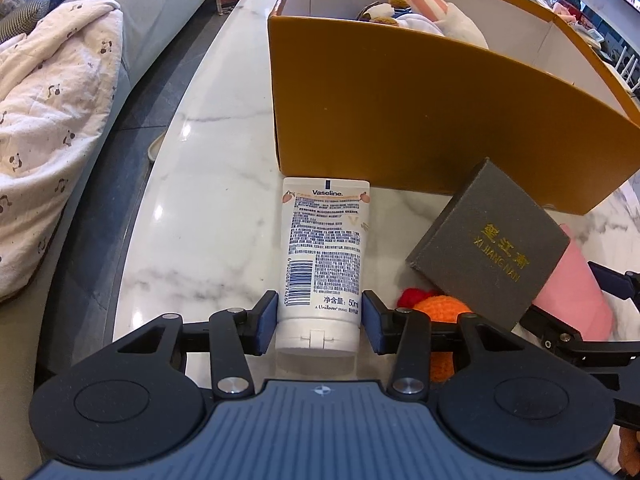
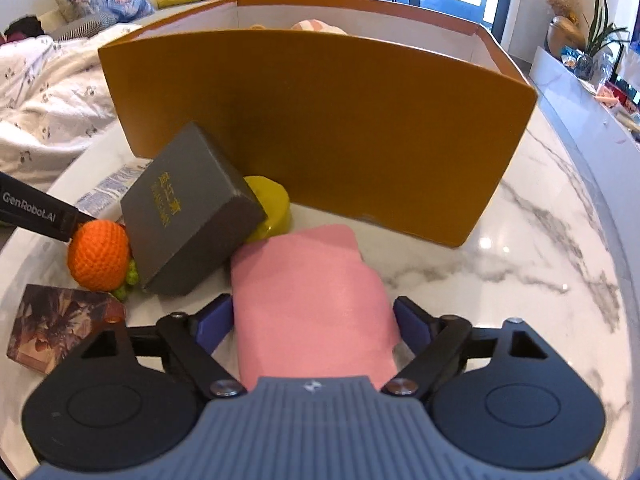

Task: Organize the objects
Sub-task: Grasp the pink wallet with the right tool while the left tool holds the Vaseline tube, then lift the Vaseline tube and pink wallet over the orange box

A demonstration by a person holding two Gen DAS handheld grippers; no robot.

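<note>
A white Vaseline tube (image 1: 325, 256) lies on the marble table (image 1: 208, 184), its cap end between the pads of my left gripper (image 1: 320, 324), which touch its sides. A pink folded cloth (image 2: 312, 312) lies between the fingers of my right gripper (image 2: 312, 324), which close on its edges; it also shows in the left wrist view (image 1: 568, 300). A large orange box (image 1: 420, 120) stands just behind, with soft toys (image 1: 420, 12) inside. It fills the middle of the right wrist view (image 2: 320, 128).
A grey gift box (image 2: 192, 216) leans on an orange crochet ball (image 2: 98, 254) and a yellow round object (image 2: 272, 206). A dark patterned card box (image 2: 60, 328) lies at front left. A sofa with a blanket (image 1: 52, 120) is left of the table.
</note>
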